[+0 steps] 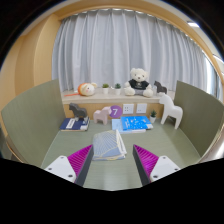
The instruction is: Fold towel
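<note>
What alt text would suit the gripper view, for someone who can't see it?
A folded pale towel lies on a green table, just ahead of the open gripper. Beyond it are toy horses, a book, and a teddy bear by a curtained window.

Pale curtains hang behind a toy-lined sill, with green partitions flanking the desk.

green table carries a folded towel, dark book, blue book, toy horses
</note>
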